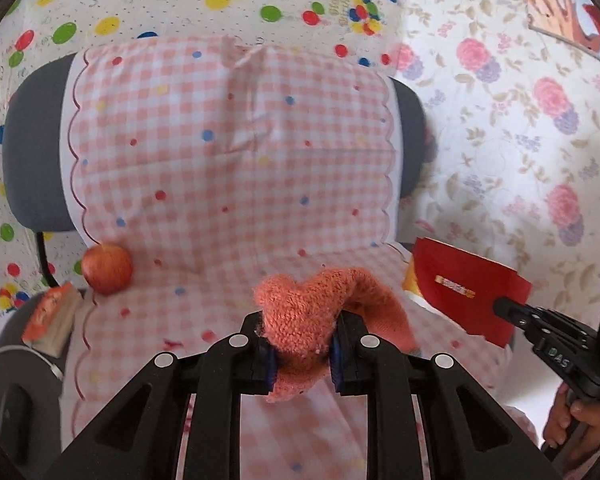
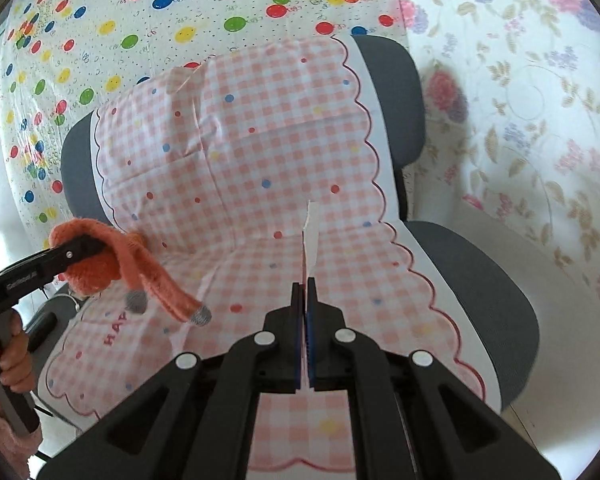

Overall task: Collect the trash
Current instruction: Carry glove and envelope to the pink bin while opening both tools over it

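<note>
The left gripper [image 1: 300,344] is clamped on a soft, light orange knit glove [image 1: 320,312] held above the gingham-covered chair [image 2: 480,280], best pinched at its bunched middle, while the right gripper [image 2: 305,312] pinches a stiff, thin red envelope [image 1: 468,288] by its edge.

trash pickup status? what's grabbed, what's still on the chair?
No bin in view, so nothing shows as binned. In hand: left gripper shut on the orange knit glove, right gripper shut on the red card. Left: the apple on the gingham chair cover and the small box beside it.
</note>
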`<act>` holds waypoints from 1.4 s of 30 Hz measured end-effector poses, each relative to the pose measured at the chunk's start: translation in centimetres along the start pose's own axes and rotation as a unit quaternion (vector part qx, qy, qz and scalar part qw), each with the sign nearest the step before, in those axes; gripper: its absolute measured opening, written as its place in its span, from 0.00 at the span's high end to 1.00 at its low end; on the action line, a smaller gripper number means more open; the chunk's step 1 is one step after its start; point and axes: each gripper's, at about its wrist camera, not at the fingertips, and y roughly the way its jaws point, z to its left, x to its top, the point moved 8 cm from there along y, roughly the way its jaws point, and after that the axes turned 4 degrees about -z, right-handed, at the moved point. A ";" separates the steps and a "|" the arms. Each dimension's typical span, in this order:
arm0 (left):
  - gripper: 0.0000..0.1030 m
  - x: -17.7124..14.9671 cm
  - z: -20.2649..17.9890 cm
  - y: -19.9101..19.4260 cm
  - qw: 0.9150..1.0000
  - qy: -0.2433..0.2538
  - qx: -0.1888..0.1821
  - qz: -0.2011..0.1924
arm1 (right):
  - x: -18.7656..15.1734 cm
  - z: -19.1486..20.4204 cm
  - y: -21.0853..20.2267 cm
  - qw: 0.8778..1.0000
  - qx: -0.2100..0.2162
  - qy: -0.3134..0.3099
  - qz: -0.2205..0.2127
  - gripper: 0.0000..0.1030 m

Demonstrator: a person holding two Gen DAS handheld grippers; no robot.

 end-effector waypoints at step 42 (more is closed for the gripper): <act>0.80 -16.6 -33.6 -2.0 0.935 0.199 -0.262 0.130 | -16.2 -16.7 -24.4 0.962 -0.240 0.130 0.018 0.98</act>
